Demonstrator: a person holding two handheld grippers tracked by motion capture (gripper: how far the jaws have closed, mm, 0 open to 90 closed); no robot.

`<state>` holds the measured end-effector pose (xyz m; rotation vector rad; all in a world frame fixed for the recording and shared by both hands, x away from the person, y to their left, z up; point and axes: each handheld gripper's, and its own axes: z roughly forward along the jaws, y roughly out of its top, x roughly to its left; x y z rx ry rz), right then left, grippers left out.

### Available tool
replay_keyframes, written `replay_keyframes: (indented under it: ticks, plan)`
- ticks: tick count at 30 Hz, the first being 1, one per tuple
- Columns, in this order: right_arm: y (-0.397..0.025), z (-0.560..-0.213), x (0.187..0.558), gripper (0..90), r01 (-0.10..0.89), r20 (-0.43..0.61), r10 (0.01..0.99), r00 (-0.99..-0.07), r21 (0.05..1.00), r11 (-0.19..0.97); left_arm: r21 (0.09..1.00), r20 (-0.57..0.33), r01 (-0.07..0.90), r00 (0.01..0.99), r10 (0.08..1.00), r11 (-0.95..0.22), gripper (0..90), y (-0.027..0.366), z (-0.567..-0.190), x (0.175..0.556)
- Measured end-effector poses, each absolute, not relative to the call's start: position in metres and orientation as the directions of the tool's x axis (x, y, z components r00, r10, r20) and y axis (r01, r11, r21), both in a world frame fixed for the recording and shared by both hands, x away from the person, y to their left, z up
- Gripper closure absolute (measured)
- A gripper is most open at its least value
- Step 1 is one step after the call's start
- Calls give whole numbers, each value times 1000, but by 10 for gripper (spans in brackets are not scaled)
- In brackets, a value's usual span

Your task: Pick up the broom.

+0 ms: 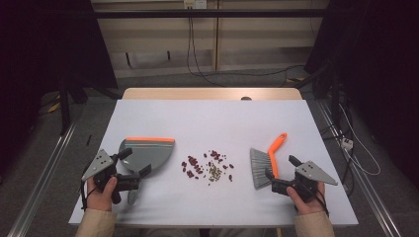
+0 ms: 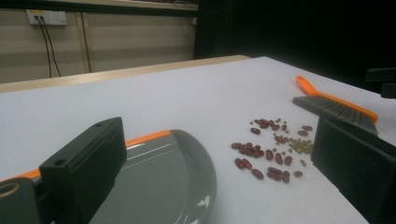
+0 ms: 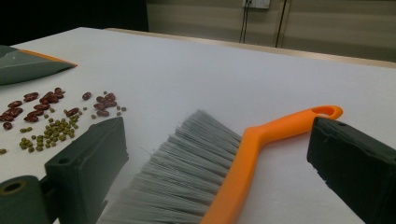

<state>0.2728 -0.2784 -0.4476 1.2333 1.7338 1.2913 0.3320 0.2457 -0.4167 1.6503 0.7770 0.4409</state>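
Note:
A grey dustpan with an orange lip lies at the left of the white table. My left gripper stands open over its near rim, one jaw on each side. The left gripper view has the pan between the wide-apart jaws of that gripper. A scatter of red beans and small green beans lies in the middle. At the right lies a brush with grey bristles and an orange handle. My right gripper is open astride the brush, which lies between the jaws without being touched.
The white table cover ends in a wooden strip at the back. Cables trail over the floor beyond it. Metal rails run along both sides of the table. Bare cover lies behind the beans.

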Motion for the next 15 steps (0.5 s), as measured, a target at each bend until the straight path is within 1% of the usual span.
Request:
replay_keyframes:
  ticks: [8, 13, 15]
  plan:
    - [-279, -446, 277, 47, 327, 47, 935, -351, 942, 75, 964, -119, 251, 705, 699, -88, 31, 245, -417, 332]
    - [-280, -443, 283, 46, 338, 37, 940, -340, 937, 85, 964, -117, 250, 705, 700, -90, 31, 246, -417, 332]
    - [-284, -439, 292, 41, 352, 48, 944, -327, 933, 75, 964, -116, 249, 704, 701, -91, 31, 246, -417, 331]
